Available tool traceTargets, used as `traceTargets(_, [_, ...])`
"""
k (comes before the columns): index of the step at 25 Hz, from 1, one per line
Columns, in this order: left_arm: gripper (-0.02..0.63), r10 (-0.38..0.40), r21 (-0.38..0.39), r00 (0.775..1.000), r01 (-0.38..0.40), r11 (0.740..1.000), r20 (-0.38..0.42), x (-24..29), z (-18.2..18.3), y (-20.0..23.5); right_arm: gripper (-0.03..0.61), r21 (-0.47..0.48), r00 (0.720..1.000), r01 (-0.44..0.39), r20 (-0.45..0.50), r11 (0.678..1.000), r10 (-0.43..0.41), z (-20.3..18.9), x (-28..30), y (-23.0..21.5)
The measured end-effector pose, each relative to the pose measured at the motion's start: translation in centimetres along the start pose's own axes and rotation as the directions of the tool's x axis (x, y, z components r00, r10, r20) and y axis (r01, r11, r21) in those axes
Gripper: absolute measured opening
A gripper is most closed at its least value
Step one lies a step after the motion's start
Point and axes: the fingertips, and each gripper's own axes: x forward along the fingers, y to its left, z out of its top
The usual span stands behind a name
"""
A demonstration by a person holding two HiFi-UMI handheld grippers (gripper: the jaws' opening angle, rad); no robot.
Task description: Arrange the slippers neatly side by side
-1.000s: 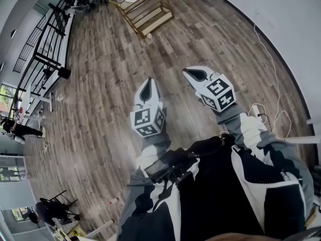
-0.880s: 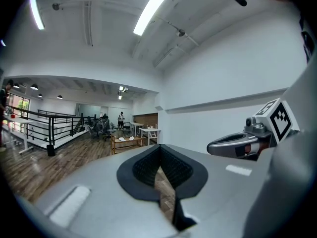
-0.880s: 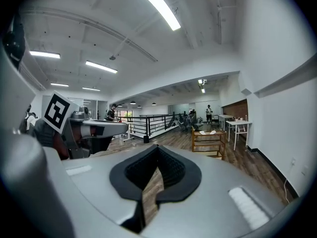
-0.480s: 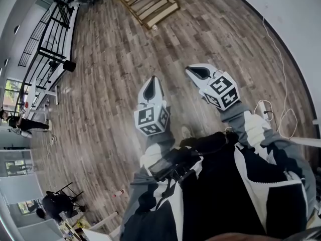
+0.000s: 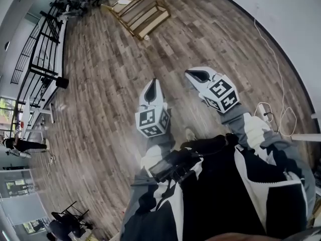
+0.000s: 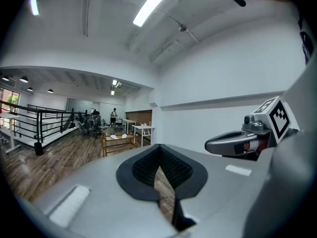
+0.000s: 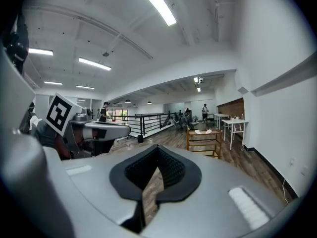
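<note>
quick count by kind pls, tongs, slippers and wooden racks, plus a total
tongs: 2, left tongs and right tongs, both shut and empty
wooden rack: 1
slippers: 2, white, on top of the wooden rack
total: 5

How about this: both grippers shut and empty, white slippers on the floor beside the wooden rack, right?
Not the floor: the right gripper view shows the white slippers atop the wooden rack. The left gripper and right gripper are shut and empty.
</note>
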Motion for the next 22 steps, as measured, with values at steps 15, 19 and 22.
traceTargets(15, [0.005,-0.122,-0.004,0.992,0.122,0.992,0.025,8.5,1.9,12.9,0.005,-0.007,0.989,0.147,0.007,0.989,-0.146,3.6,13.4,-2.9])
traceTargets(19, [0.005,-0.126,-0.025,0.991,0.127,0.992,0.035,9.7,1.6,15.3,0.005,-0.019,0.988,0.155,-0.012,0.988,-0.155,3.8,15.9,-3.1])
traceTargets(22, [0.005,-0.141,-0.033,0.99,0.142,0.989,0.03,10.9,1.3,16.0,0.005,-0.024,0.986,0.161,-0.026,0.987,-0.162,3.9,17.0,-3.7])
